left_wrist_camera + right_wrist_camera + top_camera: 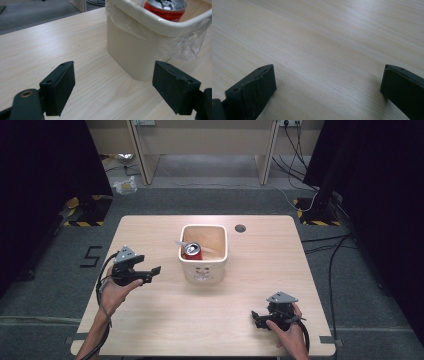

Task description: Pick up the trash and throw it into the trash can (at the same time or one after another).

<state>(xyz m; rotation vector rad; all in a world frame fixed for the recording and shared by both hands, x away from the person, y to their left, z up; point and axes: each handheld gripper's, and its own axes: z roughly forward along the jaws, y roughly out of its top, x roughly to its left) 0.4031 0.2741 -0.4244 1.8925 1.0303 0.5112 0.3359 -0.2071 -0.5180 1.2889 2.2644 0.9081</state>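
Near the middle of the table [150, 320], slightly toward the upper part of the high view, stands a cream plastic waste bin [203, 267] with a rounded square rim and a thin clear bag liner [186, 46] folded over its edge and hanging crumpled down one wall. Inside it a red soda can [192, 251] stands with its silver top and pull tab facing up, leaning close to the bin's left inner wall in the high view; a pale white item [181, 242] lies just beside the can, too small to name. Seen from the left gripper view, the can [165, 8] sits at the top of the frame, just behind the thick rim. At centre left of the high view the left gripper [150, 271], held in a hand [117, 292], has its jaws spread wide and aimed at the bin, near it but not touching, holding nothing. At lower right the right gripper [256, 318], in the other hand [287, 330], hangs low over bare wood with its jaws likewise wide apart and empty, well apart from the bin. A dark round cable hole [240, 228] marks the table just right of the bin's far corner. Nothing lies between the left gripper and the bin.
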